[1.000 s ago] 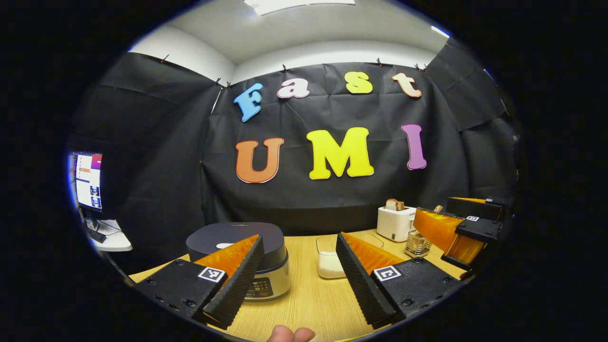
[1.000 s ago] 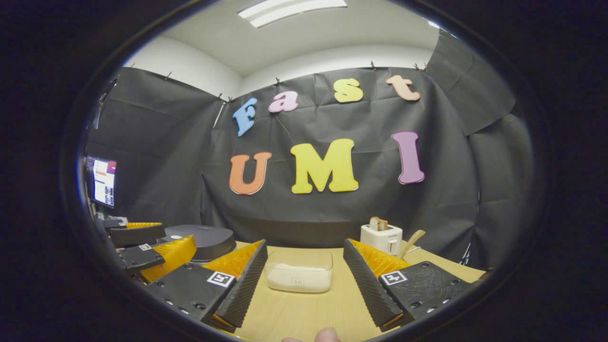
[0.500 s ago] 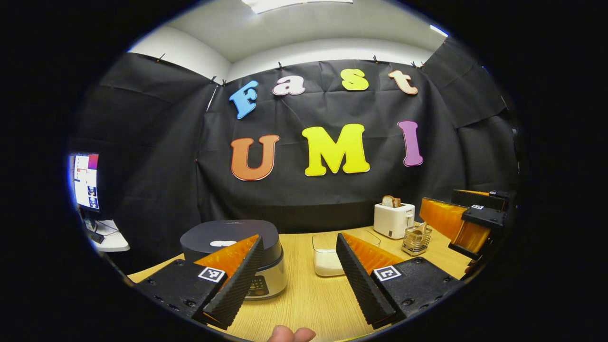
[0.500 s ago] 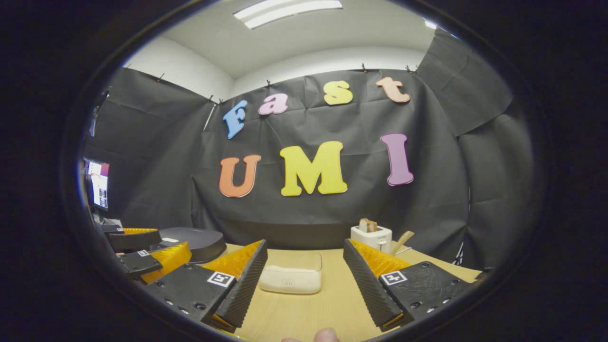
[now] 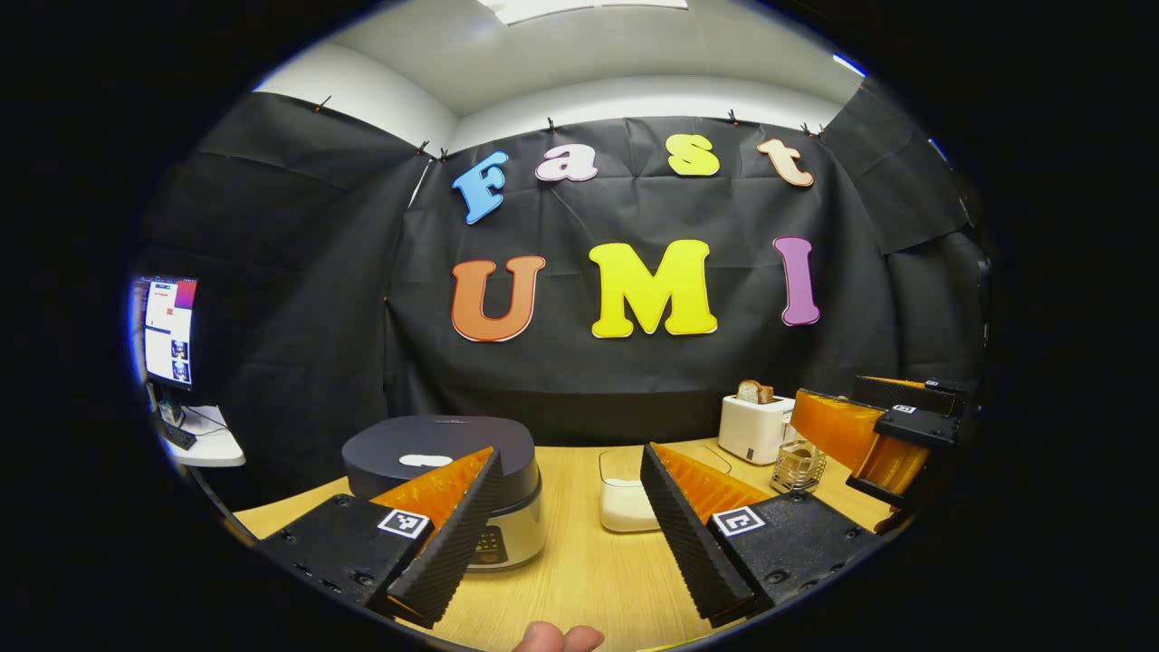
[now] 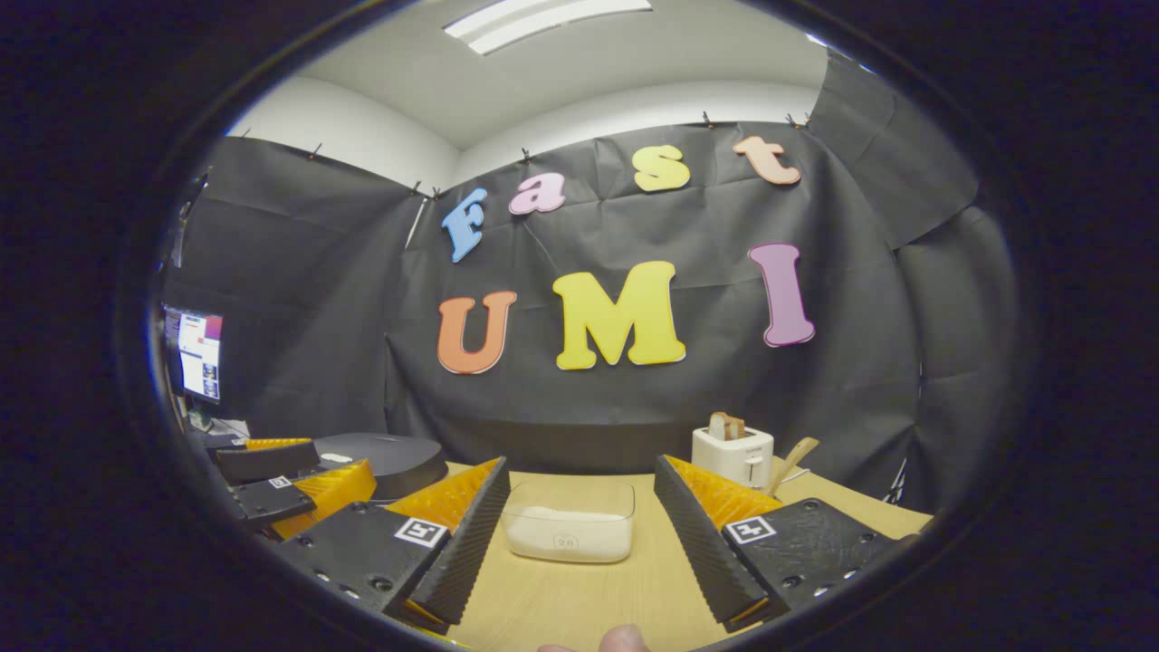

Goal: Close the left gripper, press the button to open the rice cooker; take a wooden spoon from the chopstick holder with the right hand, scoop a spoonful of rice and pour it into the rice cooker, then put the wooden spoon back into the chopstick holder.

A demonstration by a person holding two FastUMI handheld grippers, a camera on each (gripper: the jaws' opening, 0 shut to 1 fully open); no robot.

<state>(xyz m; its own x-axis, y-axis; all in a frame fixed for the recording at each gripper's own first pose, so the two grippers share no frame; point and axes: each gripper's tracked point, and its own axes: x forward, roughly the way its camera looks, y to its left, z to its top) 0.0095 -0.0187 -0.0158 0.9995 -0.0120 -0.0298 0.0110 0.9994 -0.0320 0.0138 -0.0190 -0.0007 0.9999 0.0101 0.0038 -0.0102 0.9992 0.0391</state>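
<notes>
In the left gripper view the left gripper hangs above the wooden table with its two fingers spread wide apart and nothing between them; the rice cooker, dark lid down and shut, sits at about ten o'clock from the gap, partly behind the left-hand finger; the clear container of rice stands at about one o'clock, its right side hidden by the other finger; the white toaster with a slice of bread is farther off at two o'clock, the wire chopstick holder just beside it, and the right gripper reaches in at three o'clock near that holder; in the right gripper view its fingers likewise stand well apart and empty, the container of rice straight ahead at twelve o'clock between them, the wooden spoon leaning up beside the toaster at two o'clock, and the rice cooker at ten o'clock behind the left gripper; a fingertip shows at six o'clock; a lit monitor stands at nine o'clock.
</notes>
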